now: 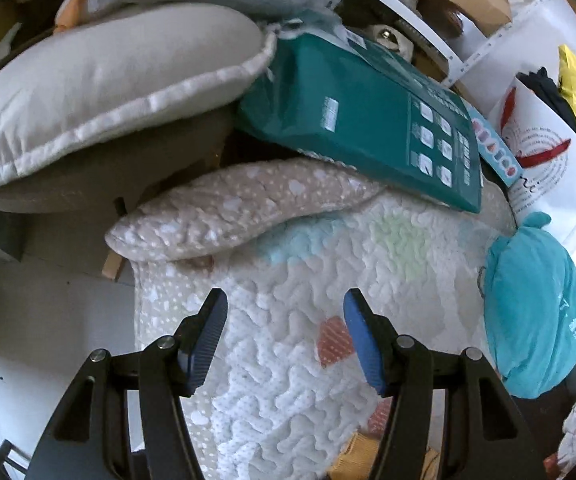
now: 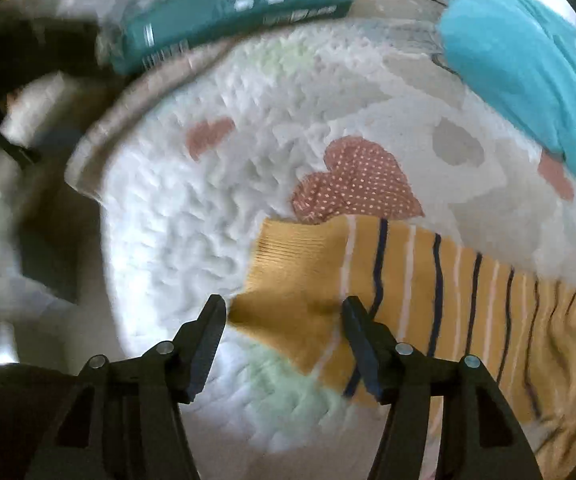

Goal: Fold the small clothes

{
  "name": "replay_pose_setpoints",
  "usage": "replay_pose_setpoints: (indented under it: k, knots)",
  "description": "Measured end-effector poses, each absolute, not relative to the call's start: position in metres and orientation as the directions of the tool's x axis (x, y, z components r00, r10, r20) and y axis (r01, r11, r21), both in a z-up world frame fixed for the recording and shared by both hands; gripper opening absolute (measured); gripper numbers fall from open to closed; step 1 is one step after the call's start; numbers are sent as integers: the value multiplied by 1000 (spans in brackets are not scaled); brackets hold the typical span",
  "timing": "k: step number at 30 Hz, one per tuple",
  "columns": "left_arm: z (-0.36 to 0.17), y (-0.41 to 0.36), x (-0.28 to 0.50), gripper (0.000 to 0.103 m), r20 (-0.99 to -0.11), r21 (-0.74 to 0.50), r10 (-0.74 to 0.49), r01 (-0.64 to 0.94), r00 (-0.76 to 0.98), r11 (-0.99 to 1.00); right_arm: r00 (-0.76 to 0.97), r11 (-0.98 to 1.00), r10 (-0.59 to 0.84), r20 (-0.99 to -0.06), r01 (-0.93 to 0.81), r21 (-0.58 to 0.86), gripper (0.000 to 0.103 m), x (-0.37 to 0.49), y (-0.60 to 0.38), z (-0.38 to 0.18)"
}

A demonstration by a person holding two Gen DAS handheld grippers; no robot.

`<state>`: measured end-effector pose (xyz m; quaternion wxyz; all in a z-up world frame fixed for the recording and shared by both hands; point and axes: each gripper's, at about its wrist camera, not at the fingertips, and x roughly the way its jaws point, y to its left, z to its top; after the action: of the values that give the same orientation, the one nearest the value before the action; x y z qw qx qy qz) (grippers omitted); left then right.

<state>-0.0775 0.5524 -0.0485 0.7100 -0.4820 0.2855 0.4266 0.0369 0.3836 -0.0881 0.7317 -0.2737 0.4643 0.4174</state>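
Note:
A mustard-yellow sock [image 2: 407, 280] with dark and white stripes lies flat on a white quilted mat [image 2: 192, 216] that has coloured heart patches. My right gripper [image 2: 284, 308] hovers over the sock's heel with its jaws open; the heel shows between the fingers, which do not press on it. My left gripper [image 1: 284, 304] is open over a bare part of the same quilted mat [image 1: 288, 360], nothing between its blue pads [image 1: 361, 332]. In the left wrist view only a small yellow corner of the sock [image 1: 353, 454] shows at the bottom edge.
A teal box [image 1: 367, 120] and a dotted beige cushion [image 1: 228, 208] lie at the mat's far edge, with a large cream pillow [image 1: 100, 96] behind. A turquoise plush toy [image 1: 535, 312] sits at the mat's right. A white bag [image 1: 535, 140] stands farther right.

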Motion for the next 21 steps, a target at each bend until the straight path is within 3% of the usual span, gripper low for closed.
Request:
replay_pose_setpoints:
  k: [2, 3, 11, 15, 19, 21]
  knots:
    - [-47, 547, -70, 60, -815, -442, 320, -875, 483, 194, 242, 517, 342, -908, -855, -34, 46, 41, 382, -93]
    - [-46, 543, -65, 60, -815, -439, 317, -874, 485, 208, 260, 551, 334, -906, -834, -36, 13, 46, 377, -88]
    - [-44, 485, 0, 60, -824, -426, 204, -815, 529, 393, 448, 852, 382, -809, -509, 121, 12, 121, 225, 3]
    - [-35, 428, 44, 60, -807, -436, 108, -709, 581, 554, 566, 968, 234, -791, -215, 133, 12, 156, 84, 30]
    - [-32, 360, 85, 60, -797, -439, -17, -561, 604, 702, 585, 987, -13, -811, 139, 84, 12, 173, -60, 18]
    - [-32, 321, 101, 60, -800, -411, -63, -469, 597, 782, 554, 970, -79, -829, 234, 64, 12, 175, -105, 4]
